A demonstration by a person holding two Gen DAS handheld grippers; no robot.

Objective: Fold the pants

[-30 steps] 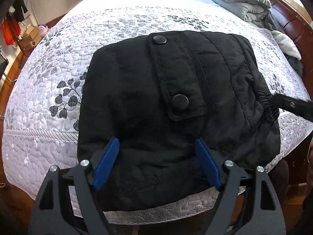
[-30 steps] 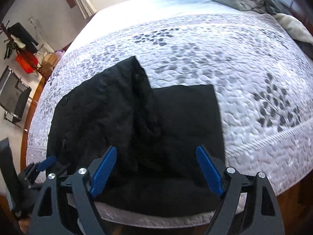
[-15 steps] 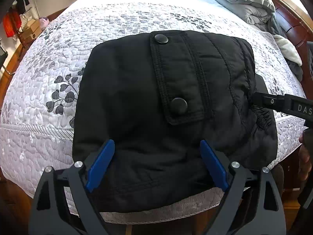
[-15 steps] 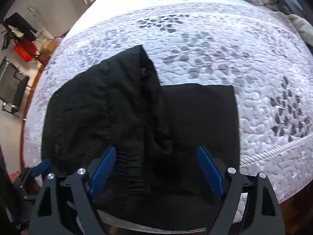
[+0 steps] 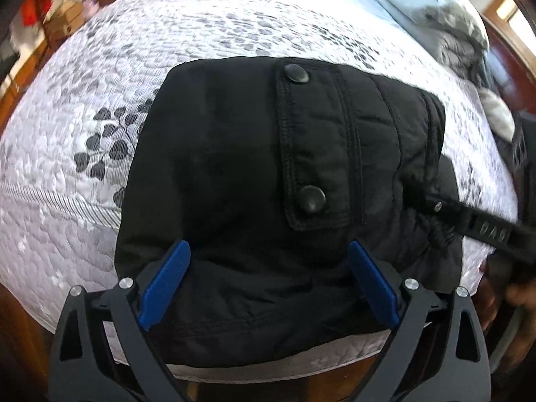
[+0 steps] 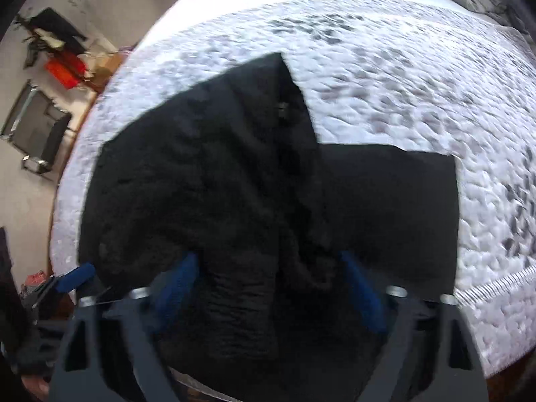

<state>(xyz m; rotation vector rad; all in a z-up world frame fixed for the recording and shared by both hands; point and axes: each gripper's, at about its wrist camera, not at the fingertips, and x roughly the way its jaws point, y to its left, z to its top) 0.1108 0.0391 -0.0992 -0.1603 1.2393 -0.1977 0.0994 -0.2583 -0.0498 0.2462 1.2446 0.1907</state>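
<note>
Black padded pants (image 5: 268, 181) lie folded on the quilted bed near its front edge, with a snap-button flap on top. My left gripper (image 5: 268, 261) is open, its blue pads (image 5: 165, 281) straddling the pants' near edge. In the right wrist view the pants (image 6: 234, 184) bulge on the left and lie flat on the right. My right gripper (image 6: 271, 274) is open around the elastic waistband, its fingers close over the fabric. The right gripper also shows at the right side of the left wrist view (image 5: 475, 224), against the pants' right edge.
The white bedspread (image 5: 83, 134) with grey leaf print covers the bed. Grey bedding (image 5: 445, 23) is piled at the far right by a wooden frame. Boxes and red items (image 6: 63, 67) stand on the floor at left.
Both grippers have moved forward and down over the pants' near edge. The right gripper now reaches into the waistband area; the image is blurred by motion.
</note>
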